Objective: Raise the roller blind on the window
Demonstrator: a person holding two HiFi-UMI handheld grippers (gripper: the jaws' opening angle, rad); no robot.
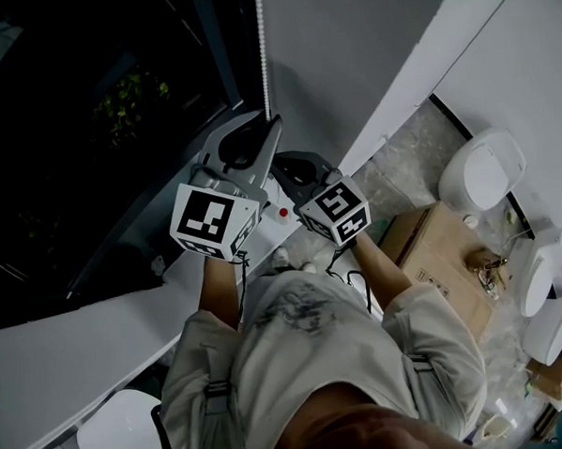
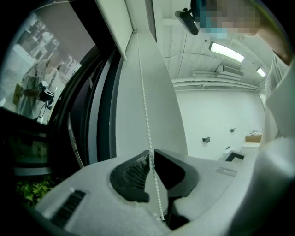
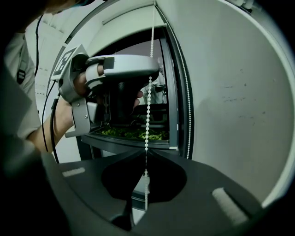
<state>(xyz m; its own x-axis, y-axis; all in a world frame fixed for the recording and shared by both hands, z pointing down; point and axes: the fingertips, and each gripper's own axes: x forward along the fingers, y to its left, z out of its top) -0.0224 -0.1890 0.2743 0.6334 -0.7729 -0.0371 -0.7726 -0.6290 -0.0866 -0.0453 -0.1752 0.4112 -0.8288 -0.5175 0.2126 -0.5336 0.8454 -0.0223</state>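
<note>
Both grippers are up at the blind's chain (image 1: 262,51), which drops straight down from 12 o'clock along the window (image 1: 88,135) frame, where dark glass meets the pale wall (image 1: 347,56).

The left gripper (image 2: 151,154) is the higher of the two. Its jaws are clenched tip to tip with the beads pinched between them, and the slack runs on down past the pads. The right gripper (image 3: 145,154) sits just below, toward 5 o'clock from the left one, and is likewise closed on the same run of chain. Its tips meet on the beads, and more chain hangs loose beneath.

Gripping the same strand one above the other looks like a hand-over-hand pull: one gripper keeps the chain from slipping back while the other takes a fresh hold. The other run of the loop (image 3: 186,92) hangs untouched at 3 o'clock from the held one, close against the frame. That fits a pull on one side only.

The blind itself I cannot pick out for certain. It would be up at 12 o'clock, above the grippers. At their height the glass is bare, with green plants (image 3: 133,133) showing through, so the blind seems at least partly raised.
</note>
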